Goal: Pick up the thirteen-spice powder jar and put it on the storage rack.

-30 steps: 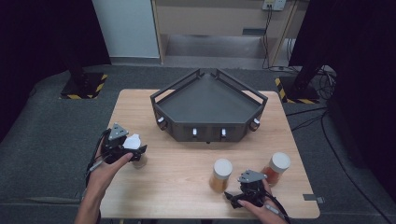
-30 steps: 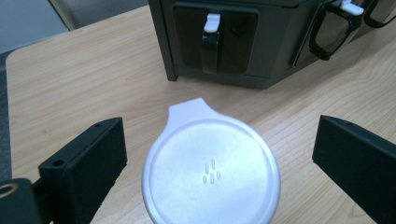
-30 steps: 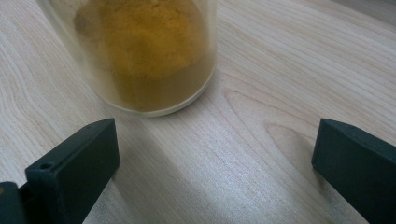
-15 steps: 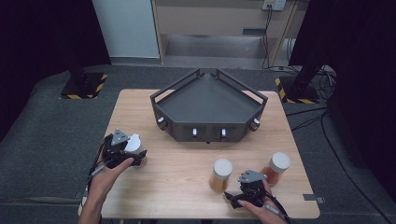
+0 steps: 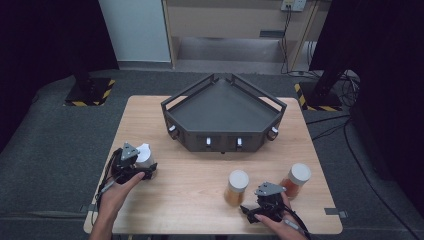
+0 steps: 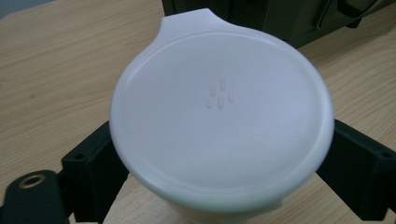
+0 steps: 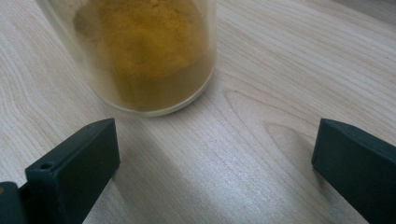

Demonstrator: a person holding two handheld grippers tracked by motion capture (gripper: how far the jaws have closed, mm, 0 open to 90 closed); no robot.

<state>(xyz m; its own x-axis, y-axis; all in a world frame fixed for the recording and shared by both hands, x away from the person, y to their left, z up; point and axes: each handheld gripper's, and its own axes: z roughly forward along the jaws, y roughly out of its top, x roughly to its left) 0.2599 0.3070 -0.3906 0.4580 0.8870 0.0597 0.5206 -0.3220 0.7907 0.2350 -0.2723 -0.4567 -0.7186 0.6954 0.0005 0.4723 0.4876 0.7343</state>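
Left gripper [image 6: 219, 186] at the white-lidded jar [image 6: 222, 116].
Its jaws have just been closing around the jar; right gripper [image 7: 210, 172] is wide open, empty.

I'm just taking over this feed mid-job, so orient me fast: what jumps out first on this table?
The big dark angular tray dominates the far middle of the wooden table. At the near left, the left gripper has its jaws around a white-lidded jar and has just been closing on it. At the near right, the right gripper rests open just short of a jar of yellow powder, with a jar of reddish powder beside it.
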